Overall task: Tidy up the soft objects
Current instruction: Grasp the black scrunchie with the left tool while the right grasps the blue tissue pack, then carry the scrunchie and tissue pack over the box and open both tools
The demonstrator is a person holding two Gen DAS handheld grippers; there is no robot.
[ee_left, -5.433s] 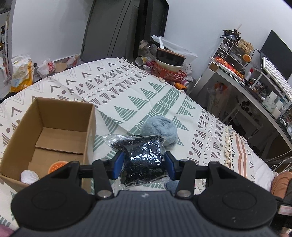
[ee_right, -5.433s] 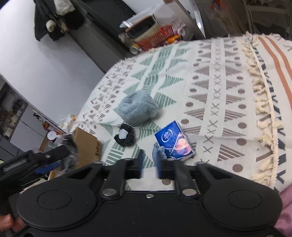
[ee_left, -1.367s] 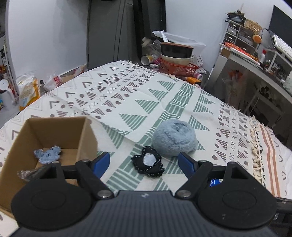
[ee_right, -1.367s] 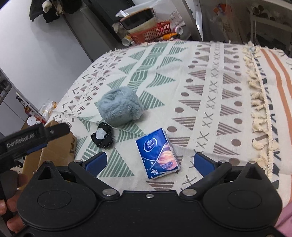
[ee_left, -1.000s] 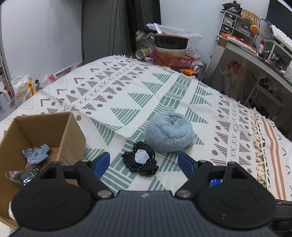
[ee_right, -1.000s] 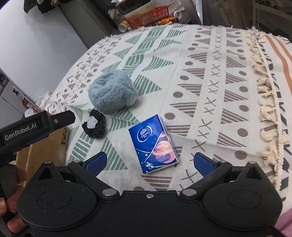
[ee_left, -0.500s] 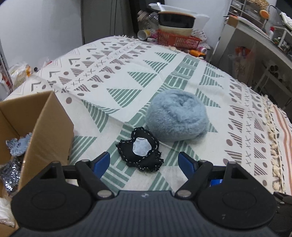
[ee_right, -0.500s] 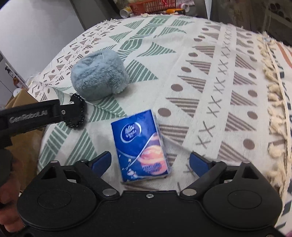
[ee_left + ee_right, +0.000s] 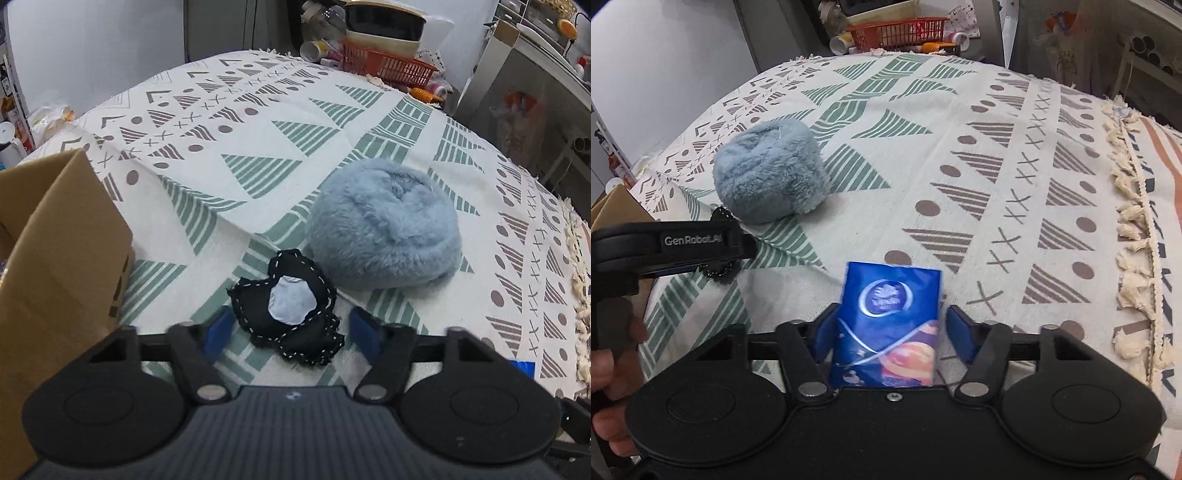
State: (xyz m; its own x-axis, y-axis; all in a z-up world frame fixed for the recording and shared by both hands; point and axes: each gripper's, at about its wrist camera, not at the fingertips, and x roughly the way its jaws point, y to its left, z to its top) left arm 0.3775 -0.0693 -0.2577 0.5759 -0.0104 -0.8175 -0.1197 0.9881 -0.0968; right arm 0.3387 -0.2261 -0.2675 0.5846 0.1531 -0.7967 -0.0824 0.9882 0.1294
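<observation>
Left wrist view: left gripper (image 9: 290, 332) low over the patterned bedspread (image 9: 258, 147), its blue pads flanking a black felt patch (image 9: 291, 312) with white stitching and a pale centre. Jaws have just been closing; gaps remain on both sides of the patch, so nothing is clamped. Fluffy blue ball (image 9: 384, 232) lies just behind the patch, touching or nearly so. Cardboard box (image 9: 62, 251) at left edge, cut off by the frame; contents barely visible. Small blue corner (image 9: 521, 367) at lower right, mostly hidden behind the gripper body.

Right wrist view: right gripper (image 9: 886, 338) around a blue tissue pack (image 9: 886, 325), seen here in full print. Jaws have just been closing; left pad looks against the pack, right pad stands just beside it with a thin gap, so a firm grip cannot be confirmed. Pack's near end hidden under the gripper body. Patch here almost wholly covered by the other gripper's arm (image 9: 676, 243); only its stitched edge shows. A hand (image 9: 605, 373) on that handle, cut off at left edge. Orange basket (image 9: 894, 33) of clutter beyond the bed, blurred.
</observation>
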